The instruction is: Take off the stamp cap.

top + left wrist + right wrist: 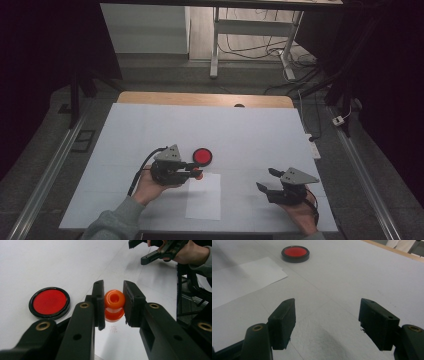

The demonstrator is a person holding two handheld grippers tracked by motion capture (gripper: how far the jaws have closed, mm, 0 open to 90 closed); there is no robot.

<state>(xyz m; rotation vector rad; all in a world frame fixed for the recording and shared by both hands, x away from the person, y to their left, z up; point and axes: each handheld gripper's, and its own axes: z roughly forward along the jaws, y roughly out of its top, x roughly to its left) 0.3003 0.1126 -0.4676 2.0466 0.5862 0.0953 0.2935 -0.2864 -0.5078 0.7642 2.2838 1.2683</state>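
In the high view, the left gripper (198,173) sits at about seven o'clock from the middle of the table (150,130), held in the person's left hand (150,187), its jaws pointing toward three o'clock and clamped on a small orange stamp (199,175). The stamp hangs at the top left corner of a white sheet of paper (205,200), at roughly ten o'clock on the sheet. A round red ink pad (202,156) with a black rim lies just beside the jaws, at about twelve o'clock from the stamp and off the paper. The right gripper (266,180) rests at about five o'clock on the table, held from below by the right hand (300,215), well apart from the paper, with its jaws spread and nothing between them. In the left gripper view, the two black jaws press on either side of the orange stamp (114,305), which has a rounded top with a hollow and a narrower waist below; the paper (117,340) lies under it. The ink pad (49,302) lies at about nine o'clock from the stamp, and the right gripper (138,252) shows far off at one o'clock, its jaws apart. In the right gripper view, the gripper's own jaws stand wide apart over the bare table (352,272), gripping nothing. The ink pad (295,253) lies far ahead at eleven o'clock, and a corner of the paper (249,275) reaches in at ten o'clock.
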